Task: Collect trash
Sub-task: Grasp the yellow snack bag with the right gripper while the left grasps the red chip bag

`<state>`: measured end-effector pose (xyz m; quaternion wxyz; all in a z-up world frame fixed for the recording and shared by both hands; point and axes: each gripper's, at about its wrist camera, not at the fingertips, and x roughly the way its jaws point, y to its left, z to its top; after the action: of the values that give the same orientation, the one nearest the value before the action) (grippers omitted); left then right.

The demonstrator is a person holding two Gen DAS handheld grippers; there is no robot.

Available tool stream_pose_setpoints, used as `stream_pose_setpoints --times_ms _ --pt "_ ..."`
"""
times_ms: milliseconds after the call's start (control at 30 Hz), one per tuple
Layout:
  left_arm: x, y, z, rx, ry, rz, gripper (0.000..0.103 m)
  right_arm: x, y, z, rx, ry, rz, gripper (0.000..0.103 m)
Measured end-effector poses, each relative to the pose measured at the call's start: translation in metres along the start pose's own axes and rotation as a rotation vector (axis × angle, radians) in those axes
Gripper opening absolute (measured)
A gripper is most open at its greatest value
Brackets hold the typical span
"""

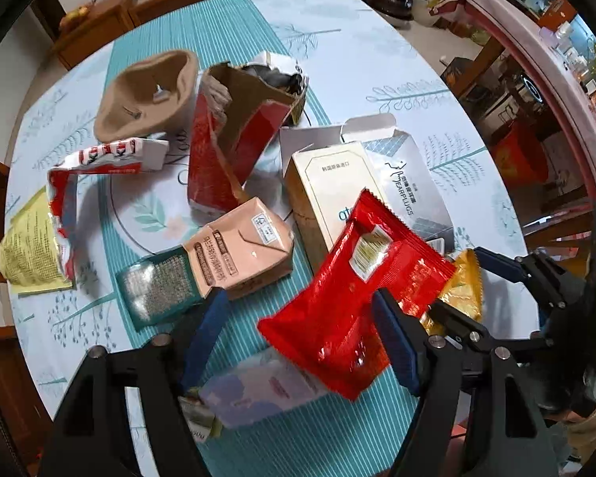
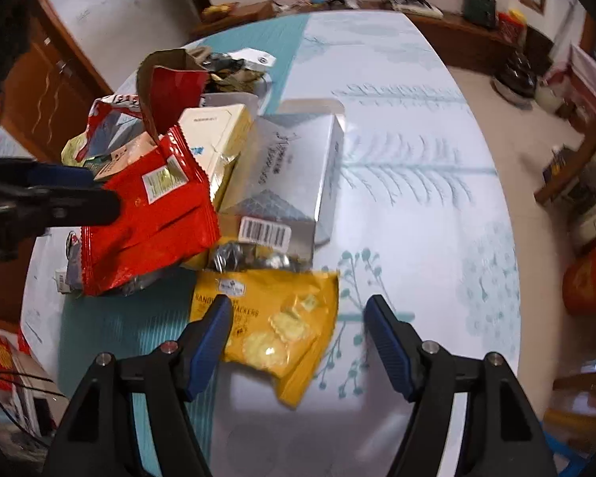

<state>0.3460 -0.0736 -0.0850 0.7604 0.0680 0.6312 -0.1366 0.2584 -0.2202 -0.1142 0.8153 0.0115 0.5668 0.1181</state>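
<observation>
Trash lies piled on a table with a teal and white cloth [image 1: 337, 31]. In the left wrist view my left gripper [image 1: 302, 302] is open, its jaws wide apart over a red snack wrapper [image 1: 349, 302] that lies partly between them. A pink carton [image 1: 238, 250] lies by the left finger. The right gripper [image 1: 496, 266] shows at right, beside a yellow cracker bag [image 1: 463, 290]. In the right wrist view my right gripper [image 2: 298, 310] is open around the yellow cracker bag [image 2: 274, 330]. The red wrapper [image 2: 147, 214] lies to its left, with the left gripper's finger [image 2: 59, 202] over it.
A silver earplug box [image 2: 290, 175], a cream box [image 1: 329, 190], a torn red carton [image 1: 226, 147], a brown paper-pulp tray [image 1: 147, 95], a red-and-white wrapper [image 1: 99, 159] and a yellow leaflet [image 1: 28, 254] lie around. Wooden cabinets [image 1: 95, 28] stand beyond the table.
</observation>
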Motion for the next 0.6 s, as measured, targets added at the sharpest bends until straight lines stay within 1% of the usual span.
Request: stream_pose_setpoints --times_ms 100,167,200,233,267,300,333,367,400,433,467,533,600 --pt "0.012 -0.002 0.005 0.005 0.042 -0.013 0.074 0.001 0.003 0.001 -0.040 -0.005 -0.007 0.069" --pt "0.018 -0.002 0.007 0.002 0.063 -0.026 0.074 0.001 0.006 0.001 -0.065 -0.004 -0.005 0.060" --pt "0.019 -0.003 0.006 0.005 0.068 -0.036 0.074 0.001 0.007 0.001 -0.079 -0.002 -0.003 0.050" --pt "0.020 -0.005 0.006 0.008 0.071 -0.042 0.074 0.001 0.010 0.000 -0.093 0.000 0.000 0.043" --pt "0.021 -0.006 0.006 0.009 0.073 -0.044 0.074 0.001 0.012 -0.002 -0.108 0.005 -0.007 0.040" --pt "0.022 -0.007 0.005 0.013 0.077 -0.047 0.070 0.000 0.014 -0.003 -0.127 0.008 -0.018 0.032" --pt "0.023 -0.009 0.004 0.016 0.079 -0.050 0.059 0.001 0.015 -0.004 -0.134 0.010 -0.022 0.025" --pt "0.022 -0.012 0.003 0.020 0.082 -0.068 0.054 0.000 0.015 -0.006 -0.137 0.013 -0.023 0.021" --pt "0.022 -0.013 0.004 0.021 0.083 -0.075 0.044 -0.001 0.014 -0.007 -0.127 0.017 -0.009 0.018" --pt "0.020 -0.015 0.003 0.024 0.079 -0.072 0.035 -0.001 0.013 -0.008 -0.115 0.019 0.005 0.017" --pt "0.018 -0.017 0.003 0.030 0.069 -0.069 0.033 -0.002 0.011 -0.009 -0.100 0.021 0.015 0.016" --pt "0.011 -0.020 0.002 0.036 0.045 -0.070 0.017 -0.002 0.007 -0.010 -0.073 0.025 0.041 0.015" --pt "0.004 -0.020 0.001 0.035 0.033 -0.069 0.014 -0.003 0.004 -0.011 -0.036 0.032 0.067 0.012"
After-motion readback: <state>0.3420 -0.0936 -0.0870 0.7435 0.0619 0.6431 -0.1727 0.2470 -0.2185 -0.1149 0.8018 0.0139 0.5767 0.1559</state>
